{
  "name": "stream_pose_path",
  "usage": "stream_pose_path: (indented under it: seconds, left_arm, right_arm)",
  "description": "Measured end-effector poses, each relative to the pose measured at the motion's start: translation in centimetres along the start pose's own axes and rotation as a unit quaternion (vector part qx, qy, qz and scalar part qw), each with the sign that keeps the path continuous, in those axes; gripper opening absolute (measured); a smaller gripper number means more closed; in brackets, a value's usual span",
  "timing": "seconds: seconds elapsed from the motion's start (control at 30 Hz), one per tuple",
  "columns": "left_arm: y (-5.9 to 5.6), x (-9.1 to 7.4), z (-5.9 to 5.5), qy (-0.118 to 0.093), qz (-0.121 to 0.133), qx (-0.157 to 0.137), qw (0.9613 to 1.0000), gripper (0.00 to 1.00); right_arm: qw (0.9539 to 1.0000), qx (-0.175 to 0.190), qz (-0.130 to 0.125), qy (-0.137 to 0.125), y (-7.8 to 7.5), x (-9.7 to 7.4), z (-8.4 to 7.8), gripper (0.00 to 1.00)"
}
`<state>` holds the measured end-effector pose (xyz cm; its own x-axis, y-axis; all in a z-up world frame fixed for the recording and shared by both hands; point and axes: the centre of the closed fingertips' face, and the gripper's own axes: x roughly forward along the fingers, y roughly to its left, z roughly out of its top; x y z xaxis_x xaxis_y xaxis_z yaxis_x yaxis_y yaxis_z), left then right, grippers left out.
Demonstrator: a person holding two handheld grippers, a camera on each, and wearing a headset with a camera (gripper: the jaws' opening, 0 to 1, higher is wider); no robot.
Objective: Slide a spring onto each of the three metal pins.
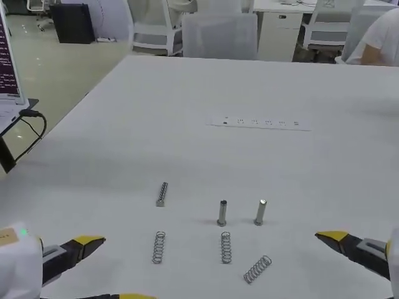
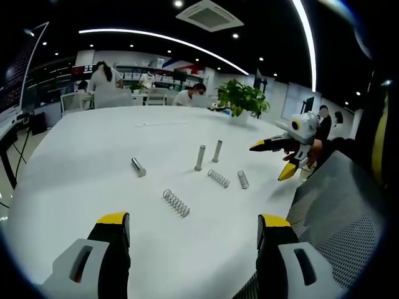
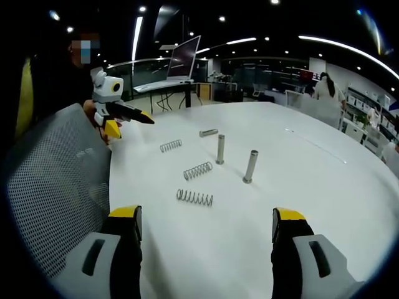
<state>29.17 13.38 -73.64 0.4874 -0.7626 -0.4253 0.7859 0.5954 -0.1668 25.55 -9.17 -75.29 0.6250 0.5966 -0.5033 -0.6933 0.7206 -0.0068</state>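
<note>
The springs (image 1: 225, 246) are lying loose, none threaded, just nearer than the middle pin (image 1: 222, 213), which is standing beside the right pin (image 1: 260, 212); the left pin (image 1: 161, 194) is lying flat. The left gripper (image 2: 194, 219) and right gripper (image 3: 206, 213) are hovering wide, empty; the next move is probably pinching one spring.

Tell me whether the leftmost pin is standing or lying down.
Lying down. The leftmost pin rests on its side on the table, while the middle pin and the right pin stand upright.
</note>
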Motion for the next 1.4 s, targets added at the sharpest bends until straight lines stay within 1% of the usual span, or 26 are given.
stream_pose_path:
  seconds: [0.1, 0.23, 0.4, 0.7, 1.0, 1.3, 1.4]
  left_arm:
    - [0.04, -0.01, 0.02, -0.002, -0.001, -0.001, 1.0, 0.81]
    - [-0.09, 0.12, -0.19, 0.002, -0.004, 0.001, 1.0, 0.81]
    - [-0.25, 0.13, -0.12, 0.004, -0.006, 0.003, 1.0, 0.81]
    - [-0.4, 0.18, -0.04, 0.002, -0.007, 0.004, 1.0, 0.81]
    - [-0.35, 0.3, -0.22, 0.006, -0.008, 0.007, 0.9999, 0.8]
    - [-0.06, 0.44, 0.14, 0.009, -0.01, 0.013, 0.9998, 0.79]
    - [0.21, 0.45, 0.32, 0.009, -0.01, 0.015, 0.9998, 0.79]
  right_arm:
    - [1.0, -0.002, 0.0, 0.002, 0.04, 0.0, 0.0, 0.85]
    - [1.0, 0.001, -0.005, 0.0, -0.12, -0.18, 0.08, 0.85]
    - [1.0, 0.002, -0.009, -0.003, -0.15, -0.35, 0.15, 0.85]
    - [1.0, -0.001, -0.005, 0.001, -0.08, -0.25, 0.01, 0.85]
    - [1.0, -0.001, -0.003, 0.003, -0.06, -0.1, -0.02, 0.85]
    - [1.0, 0.002, -0.007, 0.004, -0.22, -0.17, -0.14, 0.85]
    - [1.0, 0.003, -0.007, 0.003, -0.25, -0.19, -0.11, 0.84]
